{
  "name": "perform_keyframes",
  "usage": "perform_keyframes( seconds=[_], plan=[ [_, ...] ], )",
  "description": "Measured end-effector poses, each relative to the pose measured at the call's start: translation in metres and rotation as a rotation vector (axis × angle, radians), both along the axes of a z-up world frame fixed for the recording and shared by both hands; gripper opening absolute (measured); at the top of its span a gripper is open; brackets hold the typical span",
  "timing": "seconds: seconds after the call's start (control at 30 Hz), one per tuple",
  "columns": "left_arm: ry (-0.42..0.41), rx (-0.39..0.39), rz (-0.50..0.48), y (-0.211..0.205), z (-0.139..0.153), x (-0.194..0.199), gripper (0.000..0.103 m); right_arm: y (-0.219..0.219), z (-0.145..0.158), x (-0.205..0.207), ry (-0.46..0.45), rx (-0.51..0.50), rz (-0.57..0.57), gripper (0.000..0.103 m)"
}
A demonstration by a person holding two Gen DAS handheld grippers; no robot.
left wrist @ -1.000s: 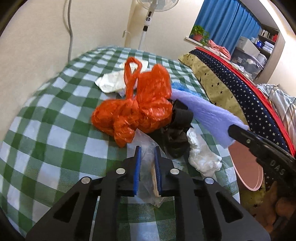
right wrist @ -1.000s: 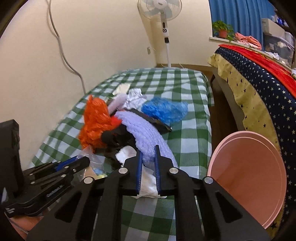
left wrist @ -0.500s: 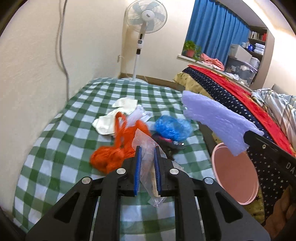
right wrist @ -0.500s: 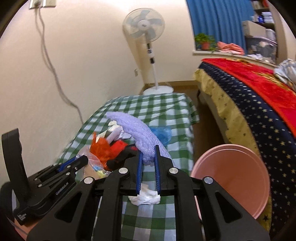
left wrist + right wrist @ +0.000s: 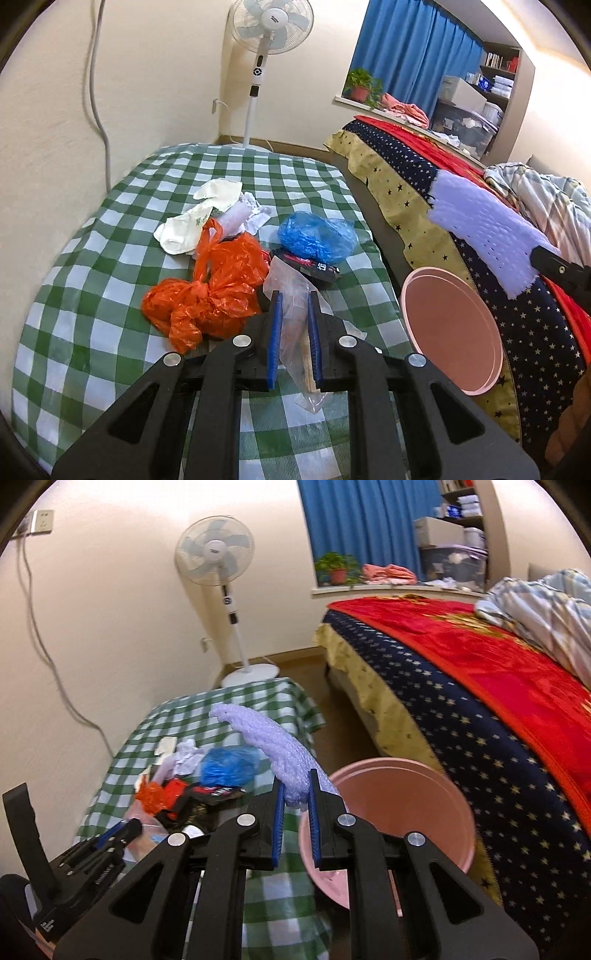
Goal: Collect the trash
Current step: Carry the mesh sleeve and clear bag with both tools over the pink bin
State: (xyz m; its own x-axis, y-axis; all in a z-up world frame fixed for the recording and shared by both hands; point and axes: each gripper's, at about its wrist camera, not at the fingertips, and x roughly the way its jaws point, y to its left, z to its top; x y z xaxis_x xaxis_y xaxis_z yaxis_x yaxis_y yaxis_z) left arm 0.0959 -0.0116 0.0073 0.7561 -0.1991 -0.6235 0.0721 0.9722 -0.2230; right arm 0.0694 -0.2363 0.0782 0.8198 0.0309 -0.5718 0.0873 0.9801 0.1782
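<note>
My left gripper (image 5: 294,299) is shut on a clear plastic bag (image 5: 291,291) and holds it above the green checked table (image 5: 92,295). My right gripper (image 5: 295,779) is shut on a lilac foam sheet (image 5: 269,742), lifted over the rim of the pink bin (image 5: 402,808). The sheet (image 5: 484,229) and bin (image 5: 450,328) also show in the left wrist view, right of the table. On the table lie an orange plastic bag (image 5: 210,295), a blue plastic bag (image 5: 316,236), a black wrapper (image 5: 310,264) and white paper scraps (image 5: 207,214).
A bed with a starred navy and red cover (image 5: 480,686) stands right of the bin. A white standing fan (image 5: 258,70) is by the far wall. A cable (image 5: 99,110) hangs down the left wall. A potted plant (image 5: 334,566) sits on the sill.
Both grippers have risen and pulled back with their loads. The lilac sheet has swung right, over the pink bin. The clear bag has come up off the trash pile.
</note>
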Motion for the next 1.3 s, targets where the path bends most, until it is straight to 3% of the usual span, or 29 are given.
perform_keyframes(
  seconds=[0.23, 0.33, 0.53, 0.63, 0.77, 1.1, 1.3],
  plan=[
    [0.010, -0.032, -0.032, -0.013, -0.002, -0.005, 0.014, -0.010, 0.000, -0.023, -0.025, -0.041, -0.045, 0.012],
    [-0.006, -0.037, -0.028, -0.015, 0.004, -0.009, 0.014, -0.019, 0.002, -0.030, -0.038, -0.011, -0.062, 0.012],
    [-0.026, -0.020, -0.053, -0.027, 0.010, -0.016, 0.014, -0.028, 0.006, -0.041, -0.075, -0.040, -0.064, 0.012],
    [-0.027, -0.014, -0.062, -0.030, 0.012, -0.018, 0.014, -0.040, 0.008, -0.046, -0.073, 0.014, -0.070, 0.012],
    [-0.037, -0.006, -0.074, -0.035, 0.014, -0.023, 0.014, -0.047, 0.014, -0.055, -0.098, -0.022, -0.055, 0.012],
    [-0.107, 0.049, -0.132, -0.066, 0.035, -0.033, 0.014, -0.098, 0.029, -0.054, -0.073, 0.047, -0.081, 0.012],
    [-0.109, 0.084, -0.167, -0.093, 0.036, -0.026, 0.014, -0.125, 0.022, -0.049, -0.068, 0.090, -0.110, 0.012]
  ],
)
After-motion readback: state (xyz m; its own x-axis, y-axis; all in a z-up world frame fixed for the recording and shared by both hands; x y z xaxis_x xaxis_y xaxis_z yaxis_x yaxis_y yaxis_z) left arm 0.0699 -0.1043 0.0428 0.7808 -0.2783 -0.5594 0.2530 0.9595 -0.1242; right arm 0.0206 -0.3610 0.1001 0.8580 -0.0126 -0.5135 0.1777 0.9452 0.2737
